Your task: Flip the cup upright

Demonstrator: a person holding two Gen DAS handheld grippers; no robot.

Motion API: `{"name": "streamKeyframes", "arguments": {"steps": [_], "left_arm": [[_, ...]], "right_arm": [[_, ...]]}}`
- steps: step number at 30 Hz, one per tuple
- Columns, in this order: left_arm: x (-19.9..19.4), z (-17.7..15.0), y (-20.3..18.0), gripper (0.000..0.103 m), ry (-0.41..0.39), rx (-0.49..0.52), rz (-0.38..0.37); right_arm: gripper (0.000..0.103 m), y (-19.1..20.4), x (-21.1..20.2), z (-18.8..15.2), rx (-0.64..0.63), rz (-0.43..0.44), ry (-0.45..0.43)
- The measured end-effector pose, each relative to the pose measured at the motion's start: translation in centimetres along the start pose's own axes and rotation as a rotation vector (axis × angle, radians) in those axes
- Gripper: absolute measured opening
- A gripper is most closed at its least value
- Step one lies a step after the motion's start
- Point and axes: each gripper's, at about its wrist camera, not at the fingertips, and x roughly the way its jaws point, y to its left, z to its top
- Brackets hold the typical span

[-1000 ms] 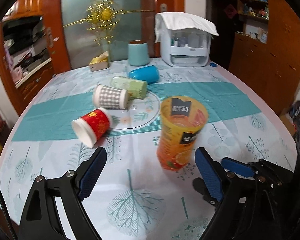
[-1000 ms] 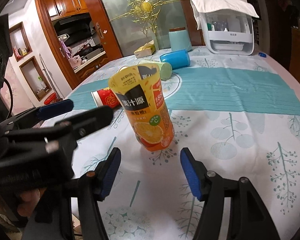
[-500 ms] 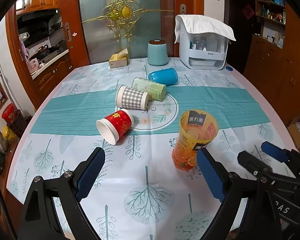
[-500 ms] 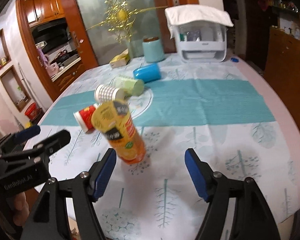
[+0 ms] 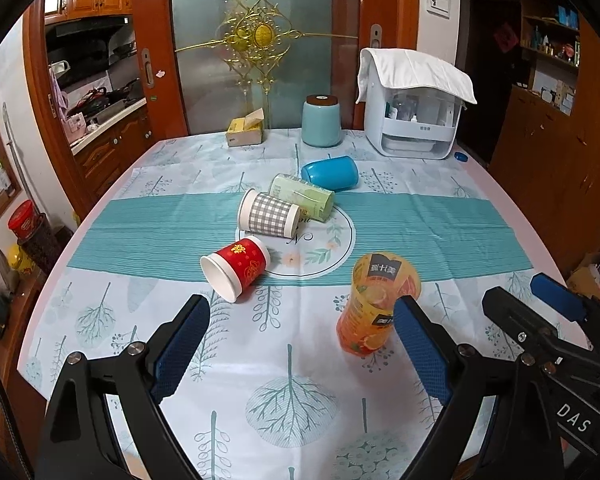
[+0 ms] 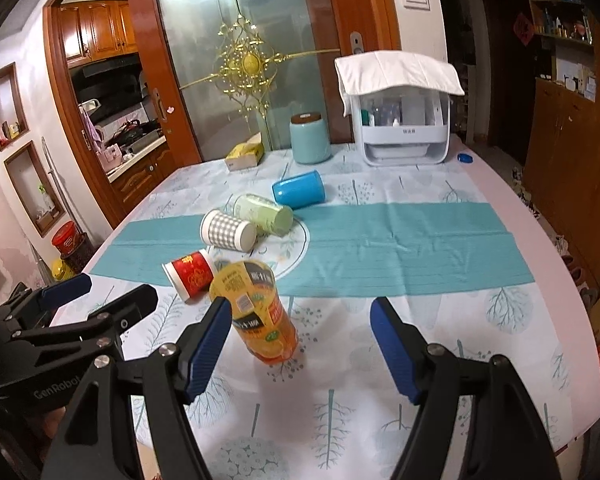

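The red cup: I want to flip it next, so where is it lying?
In the left wrist view the red cup lies on its side left of centre, between the checked cup behind it and the upright orange cup to its right.

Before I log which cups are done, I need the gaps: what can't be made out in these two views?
- Orange cup: lower right side hidden by the left gripper finger in the left view.
- Orange cup: left side hidden by the right gripper finger in the right view; print blurred.
- Red cup: partly behind the orange cup, right view.
- Green cup: mouth end hidden by the checked cup.
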Motion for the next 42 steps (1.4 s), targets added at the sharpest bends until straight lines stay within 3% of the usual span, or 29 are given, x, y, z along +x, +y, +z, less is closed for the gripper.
{"name": "streamKeyframes", "arguments": {"steps": [42], "left_arm": [[0.37,0.6,0.38,0.092,0.011,0.001,0.018]], "right_arm": [[0.072,0.85,-0.04,0.63,-0.018,0.0,-0.007]]}}
